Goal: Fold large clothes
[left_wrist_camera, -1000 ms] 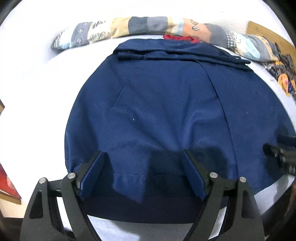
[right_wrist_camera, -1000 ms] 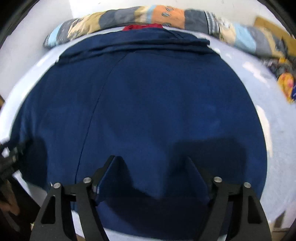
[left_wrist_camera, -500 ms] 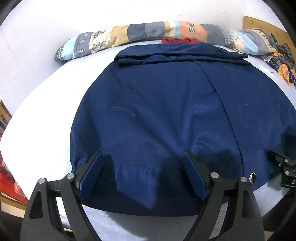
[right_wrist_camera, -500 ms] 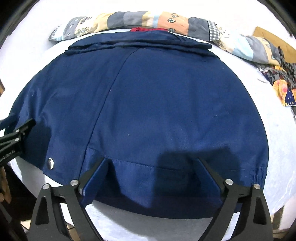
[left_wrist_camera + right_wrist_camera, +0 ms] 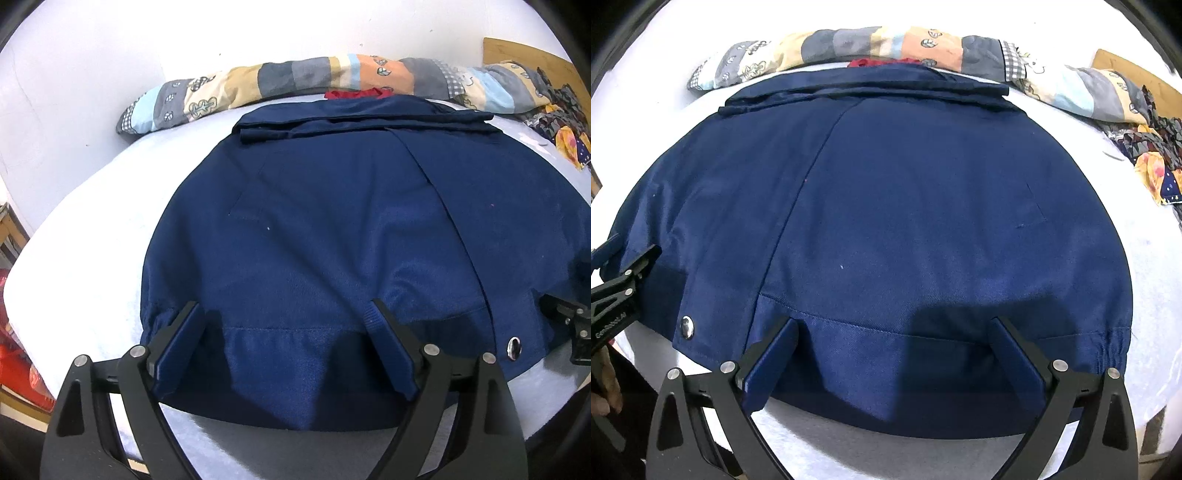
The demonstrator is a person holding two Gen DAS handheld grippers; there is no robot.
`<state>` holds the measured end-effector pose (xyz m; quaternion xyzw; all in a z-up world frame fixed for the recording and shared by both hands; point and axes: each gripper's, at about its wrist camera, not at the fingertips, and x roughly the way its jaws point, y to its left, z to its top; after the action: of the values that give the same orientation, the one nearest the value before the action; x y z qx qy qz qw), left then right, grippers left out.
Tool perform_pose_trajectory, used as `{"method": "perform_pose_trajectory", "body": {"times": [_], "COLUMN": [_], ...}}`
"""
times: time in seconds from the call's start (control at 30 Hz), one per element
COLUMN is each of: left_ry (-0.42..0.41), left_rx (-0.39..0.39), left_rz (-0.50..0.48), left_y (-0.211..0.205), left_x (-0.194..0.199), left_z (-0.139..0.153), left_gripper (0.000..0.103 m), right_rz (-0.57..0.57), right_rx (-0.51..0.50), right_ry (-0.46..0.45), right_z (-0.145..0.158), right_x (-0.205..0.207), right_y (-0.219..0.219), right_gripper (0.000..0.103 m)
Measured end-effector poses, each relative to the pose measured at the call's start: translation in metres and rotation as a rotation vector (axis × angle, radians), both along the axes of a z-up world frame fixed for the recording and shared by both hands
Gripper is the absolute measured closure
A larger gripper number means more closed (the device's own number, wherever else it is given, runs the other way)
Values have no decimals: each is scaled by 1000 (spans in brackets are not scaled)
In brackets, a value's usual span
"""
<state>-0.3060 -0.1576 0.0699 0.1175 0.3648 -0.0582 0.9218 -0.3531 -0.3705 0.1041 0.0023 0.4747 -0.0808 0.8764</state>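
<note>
The left gripper (image 5: 284,314) hangs just above the near hem of a navy blue jacket (image 5: 351,229), its two blue-padded fingers spread wide with only flat cloth showing in the gap and nothing pinched. The right gripper (image 5: 895,328) hovers over the same hem further along, its jaws opening at this moment and already very wide; the hem band lies between the pads but neither pad presses it. Each gripper shows at the edge of the other's view: the right one as a black tip beside the jacket's hem, the left one as a black finger beside the hem with part of a hand (image 5: 605,387) below it. The jacket lies spread flat on a white bed (image 5: 81,236), front panel up, with a silver snap button (image 5: 687,326) on the hem band between the two grippers. A placket seam runs from that button away to the jacket's far edge, where the cloth is folded over in a thick band. Just beyond that far edge a scrap of red fabric (image 5: 352,94) peeks out, and behind it a long patchwork pillow (image 5: 295,77) lies along the white wall. Beyond the jacket's far right corner sits a crumpled patterned cloth (image 5: 1152,158).
</note>
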Motion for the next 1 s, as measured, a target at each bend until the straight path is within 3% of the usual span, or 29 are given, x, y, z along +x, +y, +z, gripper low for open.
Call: {"method": "perform_pose_trajectory", "body": {"times": [1.0], "left_ry": [-3], "left_rx": [0], "left_rz": [-9], "left_y": [1], "left_x": [0], "left_z": [0], "left_gripper": [13], "right_rz": [-9], "right_rx": [-9], "right_ry": [-30], "right_z": [-2], "right_x": [-1], "right_y": [0], "right_gripper": [0]}}
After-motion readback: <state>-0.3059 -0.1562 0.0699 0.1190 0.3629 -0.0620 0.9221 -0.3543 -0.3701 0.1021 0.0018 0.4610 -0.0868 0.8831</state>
